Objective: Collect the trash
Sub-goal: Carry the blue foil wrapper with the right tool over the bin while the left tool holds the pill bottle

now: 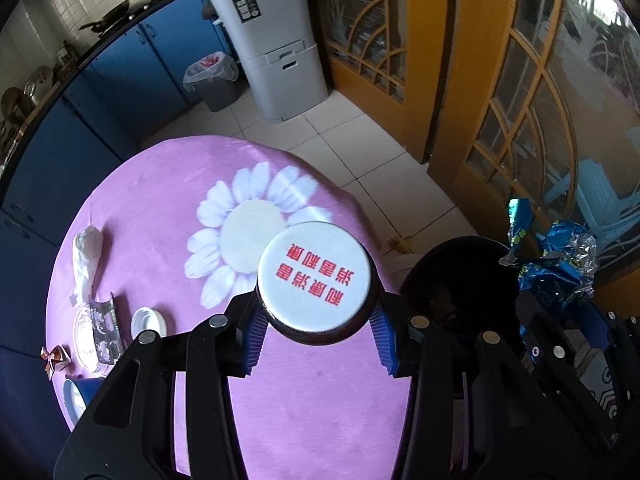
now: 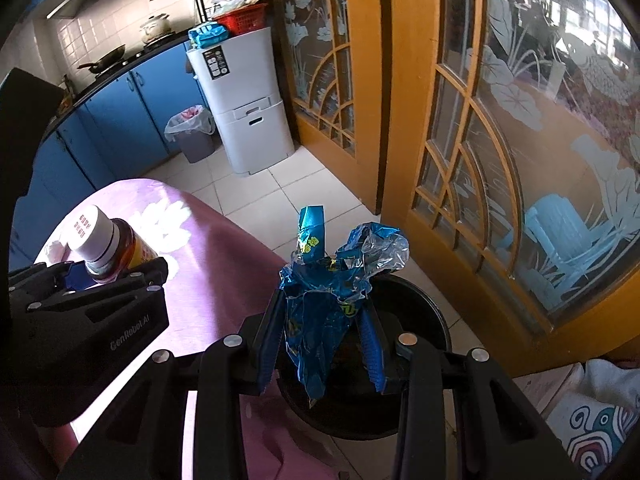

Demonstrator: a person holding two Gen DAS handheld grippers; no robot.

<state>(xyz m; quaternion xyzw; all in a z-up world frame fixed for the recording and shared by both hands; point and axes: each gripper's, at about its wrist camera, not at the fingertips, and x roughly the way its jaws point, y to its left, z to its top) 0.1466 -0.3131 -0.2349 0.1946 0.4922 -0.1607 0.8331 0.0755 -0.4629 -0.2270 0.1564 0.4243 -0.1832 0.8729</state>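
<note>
My left gripper (image 1: 316, 320) is shut on a brown bottle with a white cap (image 1: 314, 276) printed in red, held above the pink flowered tablecloth (image 1: 160, 216); the bottle also shows in the right wrist view (image 2: 106, 246). My right gripper (image 2: 320, 340) is shut on a crumpled blue foil wrapper (image 2: 324, 288), held over a black round bin (image 2: 416, 320) beside the table. The wrapper (image 1: 556, 256) and the bin (image 1: 460, 264) also show in the left wrist view.
On the table's left lie a white crumpled tissue (image 1: 86, 260), a foil strip (image 1: 106, 328), a white lid (image 1: 148, 320), a clear dish (image 1: 84, 340) and a small copper wrapper (image 1: 54, 358). A lined grey bin (image 1: 214, 80) and white cabinet (image 1: 276, 48) stand by blue cupboards. Orange glass doors (image 2: 500, 140) are right.
</note>
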